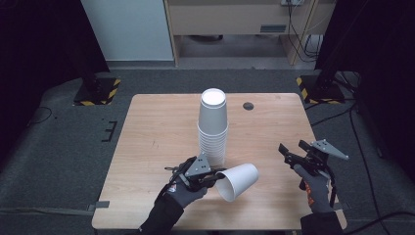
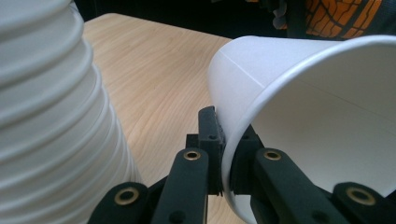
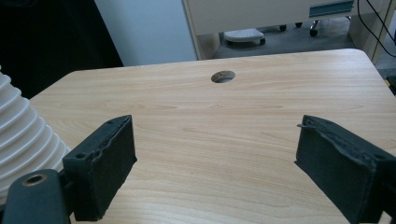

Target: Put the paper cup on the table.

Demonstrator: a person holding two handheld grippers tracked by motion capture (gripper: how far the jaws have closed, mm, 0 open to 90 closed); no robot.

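A tall stack of white paper cups (image 1: 213, 128) stands upside down near the middle of the wooden table (image 1: 156, 127). My left gripper (image 1: 219, 175) is shut on the rim of a single white cup (image 1: 238, 180), held on its side just right of the stack's base. The left gripper view shows the cup's rim (image 2: 233, 154) pinched between the jaws, with the stack (image 2: 51, 116) close at the left. My right gripper (image 1: 292, 152) hovers open over the table's right side, nothing between its fingers (image 3: 105, 163). The stack's edge (image 3: 23, 135) shows at the left of the right gripper view.
A round cable hole (image 1: 248, 105) sits in the table's far right part, also seen ahead of the right gripper as the hole (image 3: 222, 76). Dark stands (image 1: 98, 88) and cables lie on the floor beyond the table.
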